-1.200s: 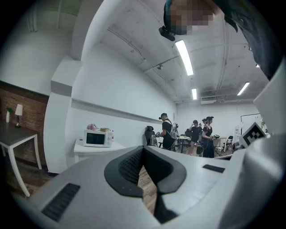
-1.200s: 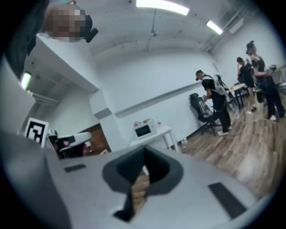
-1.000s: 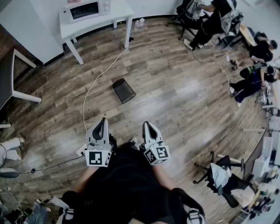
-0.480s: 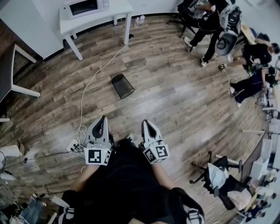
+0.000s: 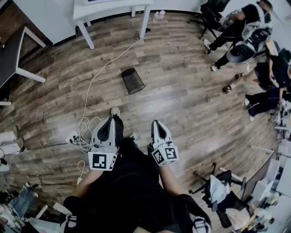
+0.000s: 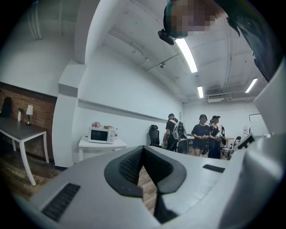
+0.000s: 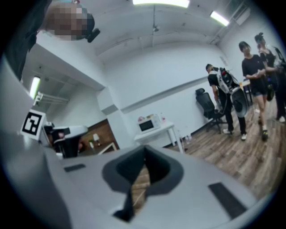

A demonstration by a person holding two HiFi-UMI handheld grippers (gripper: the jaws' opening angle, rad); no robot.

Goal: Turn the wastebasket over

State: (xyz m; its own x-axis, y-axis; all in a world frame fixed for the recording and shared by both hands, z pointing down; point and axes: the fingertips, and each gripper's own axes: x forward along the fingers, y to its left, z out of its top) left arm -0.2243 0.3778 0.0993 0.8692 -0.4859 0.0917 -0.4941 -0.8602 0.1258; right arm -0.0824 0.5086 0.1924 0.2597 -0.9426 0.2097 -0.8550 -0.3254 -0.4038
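Left claw [image 5: 111, 120]: jaws together, nothing between them. In the left gripper view the left claw [image 6: 143, 154] shows its dark pads meeting at the tip, with only floor boards visible through the gap below.

Right claw [image 5: 155, 123]: jaws together, nothing held. The right gripper view confirms it: the right claw [image 7: 145, 154] is closed at the tip, with floor behind.

Both claws are held out in front of the person, side by side and apart from each other, above the wooden floor [image 5: 182, 100]. A shoe [image 5: 115, 111] shows just beyond the left claw.

Wastebasket [image 5: 132, 81]: black mesh, on the floor ahead of both claws and well apart from them. Its narrow end faces the desk [image 5: 113, 7] and its wide end faces the person. Whether it stands mouth-down or lies on its side cannot be determined.

A white cable [image 5: 97, 73] runs over the floor from the desk, passes left of the wastebasket and ends in a tangle by a power strip [image 5: 72, 135]. A microwave [image 6: 102, 134] stands on the desk. Several people [image 5: 245, 27] are at the far right of the room.
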